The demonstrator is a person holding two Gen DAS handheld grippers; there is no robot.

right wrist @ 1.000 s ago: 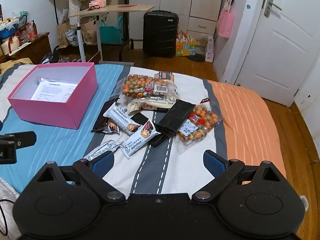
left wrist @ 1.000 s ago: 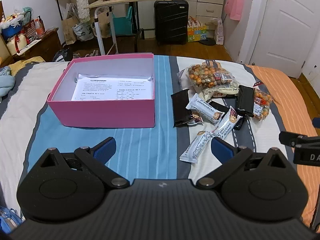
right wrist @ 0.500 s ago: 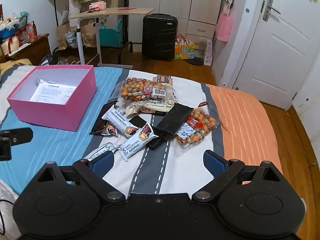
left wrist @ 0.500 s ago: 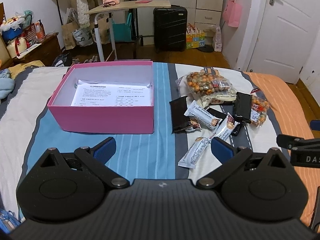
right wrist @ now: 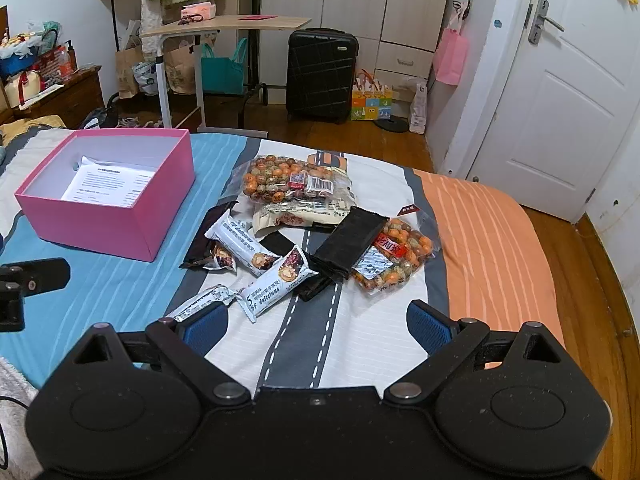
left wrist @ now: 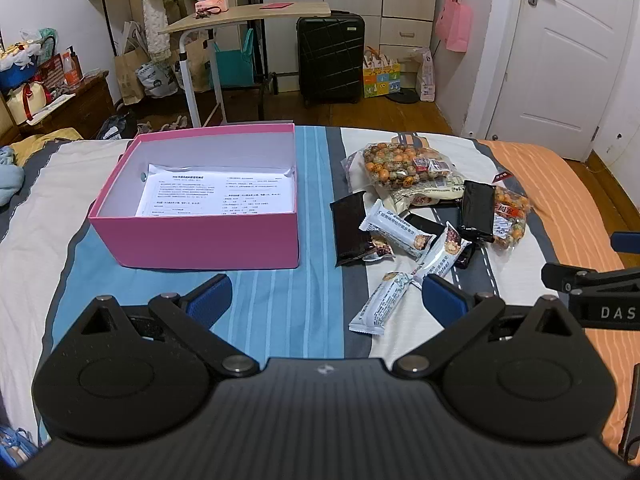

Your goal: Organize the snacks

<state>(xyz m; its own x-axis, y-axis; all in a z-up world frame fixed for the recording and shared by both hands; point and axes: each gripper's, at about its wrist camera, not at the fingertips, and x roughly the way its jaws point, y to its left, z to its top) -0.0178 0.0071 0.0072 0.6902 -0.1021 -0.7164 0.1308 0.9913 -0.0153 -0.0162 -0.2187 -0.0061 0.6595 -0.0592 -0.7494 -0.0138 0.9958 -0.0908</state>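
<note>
An open pink box (left wrist: 200,236) (right wrist: 100,228) stands on the striped bed with a printed sheet (left wrist: 216,196) on its bottom. To its right lies a pile of snacks: a large bag of coated nuts (left wrist: 408,166) (right wrist: 288,184), a smaller nut bag (right wrist: 396,260), black packets (left wrist: 476,210) (right wrist: 352,244), and white snack bars (left wrist: 396,232) (right wrist: 276,284). My left gripper (left wrist: 324,298) hovers open in front of the box and the pile, holding nothing. My right gripper (right wrist: 316,322) hangs open just before the pile, also holding nothing.
The bed's orange side (right wrist: 492,248) drops to a wooden floor (right wrist: 580,264) on the right. Beyond the bed stand a rolling desk (left wrist: 248,20), a black suitcase (left wrist: 330,60), bags, and a white door (right wrist: 560,80). The other gripper's body shows at each view's edge.
Both grippers have drawn back and risen slightly, so the box and the snacks look a little smaller and farther. Both stay open; nothing on the bed has moved.
</note>
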